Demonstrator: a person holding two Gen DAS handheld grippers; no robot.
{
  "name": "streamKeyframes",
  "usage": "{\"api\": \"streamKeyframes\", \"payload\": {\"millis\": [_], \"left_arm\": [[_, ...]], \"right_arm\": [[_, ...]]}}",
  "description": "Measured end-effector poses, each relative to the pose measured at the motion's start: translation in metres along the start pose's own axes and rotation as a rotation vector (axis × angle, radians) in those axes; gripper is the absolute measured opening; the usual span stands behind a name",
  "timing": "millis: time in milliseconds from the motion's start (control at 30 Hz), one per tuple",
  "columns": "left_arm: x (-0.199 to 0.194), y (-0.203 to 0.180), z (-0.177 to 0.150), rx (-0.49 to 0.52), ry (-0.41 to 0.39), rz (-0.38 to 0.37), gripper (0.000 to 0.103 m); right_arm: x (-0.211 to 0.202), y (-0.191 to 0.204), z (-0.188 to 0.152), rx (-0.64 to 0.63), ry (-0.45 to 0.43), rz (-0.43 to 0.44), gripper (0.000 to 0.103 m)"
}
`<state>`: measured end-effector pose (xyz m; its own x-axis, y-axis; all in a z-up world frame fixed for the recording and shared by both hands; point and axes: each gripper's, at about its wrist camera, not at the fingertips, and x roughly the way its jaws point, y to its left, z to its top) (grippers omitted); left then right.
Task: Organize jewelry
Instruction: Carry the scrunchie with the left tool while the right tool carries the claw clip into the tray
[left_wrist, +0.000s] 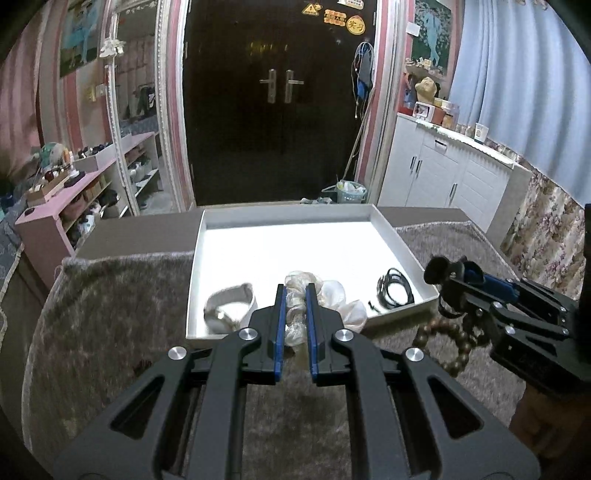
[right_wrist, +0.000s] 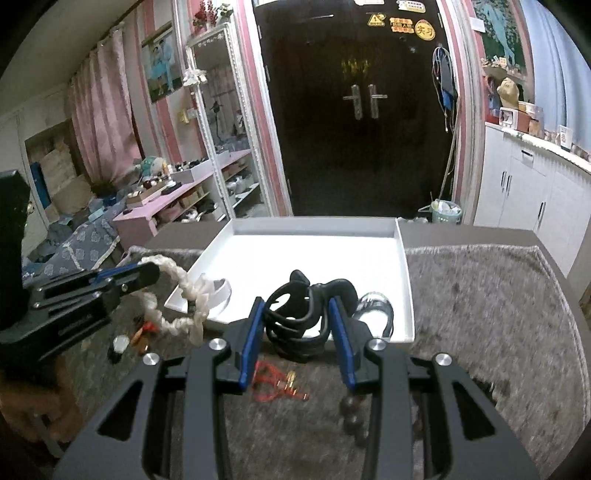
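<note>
Left tongs (left_wrist: 295, 291) grip a pale beaded bracelet (left_wrist: 295, 306); right tongs (right_wrist: 297, 306) clamp a black band (right_wrist: 295, 321).

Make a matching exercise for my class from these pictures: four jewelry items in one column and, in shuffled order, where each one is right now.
Items
1. white braided loop
2. black cord coil
3. red string
4. white band

Places
A. on the grey rug, outside the tray
B. clamped in the left gripper
C. in the white tray, near corner by its right wall
D. in the tray, near corner by its left wall

Pairs: 1-B, 2-C, 3-A, 4-D
</note>
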<state>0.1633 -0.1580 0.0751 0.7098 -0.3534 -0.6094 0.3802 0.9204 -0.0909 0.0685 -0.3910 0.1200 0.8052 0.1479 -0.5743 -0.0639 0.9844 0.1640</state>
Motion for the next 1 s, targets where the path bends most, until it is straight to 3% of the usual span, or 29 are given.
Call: {"api": "streamKeyframes", "payload": {"millis": [433,1000], "left_arm": [[0.053,-0.003,0.04,0.003,0.016,0.01,0.008],[0.143,0.013,0.044,-0.039,0.1,0.046,0.008]], "right_arm": [[0.061,-0.012,0.056,0.007,0.014,-0.027,0.036],[0.152,-0.04,0.053,0.038,0.161,-0.046,0.036]]}}
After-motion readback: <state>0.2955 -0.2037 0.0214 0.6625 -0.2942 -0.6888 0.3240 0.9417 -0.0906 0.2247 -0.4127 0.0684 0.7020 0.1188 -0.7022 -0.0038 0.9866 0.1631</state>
